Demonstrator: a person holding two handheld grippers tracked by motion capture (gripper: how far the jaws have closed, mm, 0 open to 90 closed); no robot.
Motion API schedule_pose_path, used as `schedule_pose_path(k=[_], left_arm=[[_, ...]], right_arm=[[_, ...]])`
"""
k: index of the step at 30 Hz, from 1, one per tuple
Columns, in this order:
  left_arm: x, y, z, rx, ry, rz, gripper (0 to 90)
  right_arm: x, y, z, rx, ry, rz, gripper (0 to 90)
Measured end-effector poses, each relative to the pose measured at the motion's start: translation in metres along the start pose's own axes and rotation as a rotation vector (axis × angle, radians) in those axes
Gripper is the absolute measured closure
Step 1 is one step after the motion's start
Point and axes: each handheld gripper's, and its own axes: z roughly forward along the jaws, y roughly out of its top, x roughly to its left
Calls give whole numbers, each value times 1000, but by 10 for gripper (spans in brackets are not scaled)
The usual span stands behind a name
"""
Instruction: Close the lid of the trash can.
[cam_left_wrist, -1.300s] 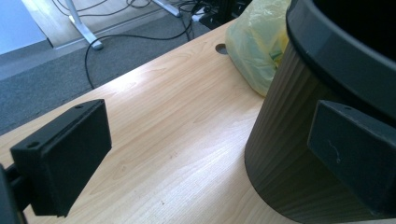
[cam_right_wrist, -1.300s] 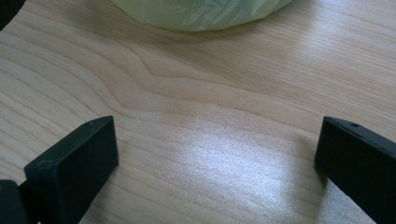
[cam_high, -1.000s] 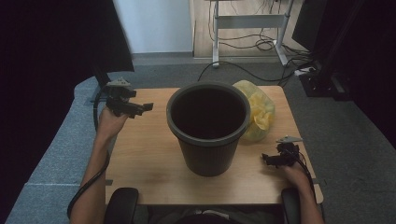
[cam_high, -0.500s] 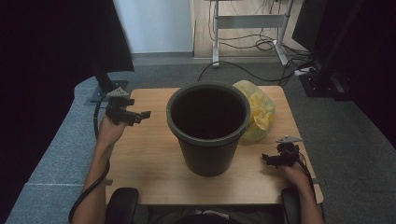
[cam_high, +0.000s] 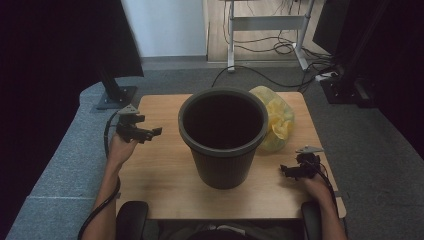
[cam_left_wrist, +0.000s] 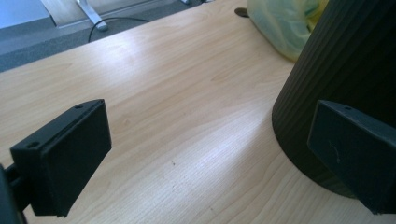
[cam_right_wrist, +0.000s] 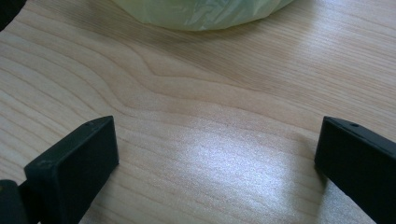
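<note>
Black bin (cam_high: 222, 135) stands mid-desk (cam_high: 155, 170), yellow bag (cam_high: 277, 120) touching its far right side. Your left gripper (cam_high: 142, 132) and right gripper (cam_high: 295, 170) flank the bin, fingers wide, empty. Bin looks stiff, probably light; take the rim.

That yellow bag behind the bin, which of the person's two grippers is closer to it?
Right. The right gripper sits open just in front of the yellow bag; the left gripper is open across the table, beyond the black bin.
</note>
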Motion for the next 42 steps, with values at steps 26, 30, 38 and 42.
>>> schedule_pose_path(k=[26,30,38,42], left_arm=[[-4,-69,50,90,38,2,0],[-6,-80,58,117,54,8,0],[-12,-104,74,189,96,38,0],[-16,-110,79,235,107,66,0]], right_arm=[[0,0,0,0,1,-1,0],[0,0,0,0,1,-1,0],[0,0,0,0,1,0,0],[0,0,0,0,1,0,0]])
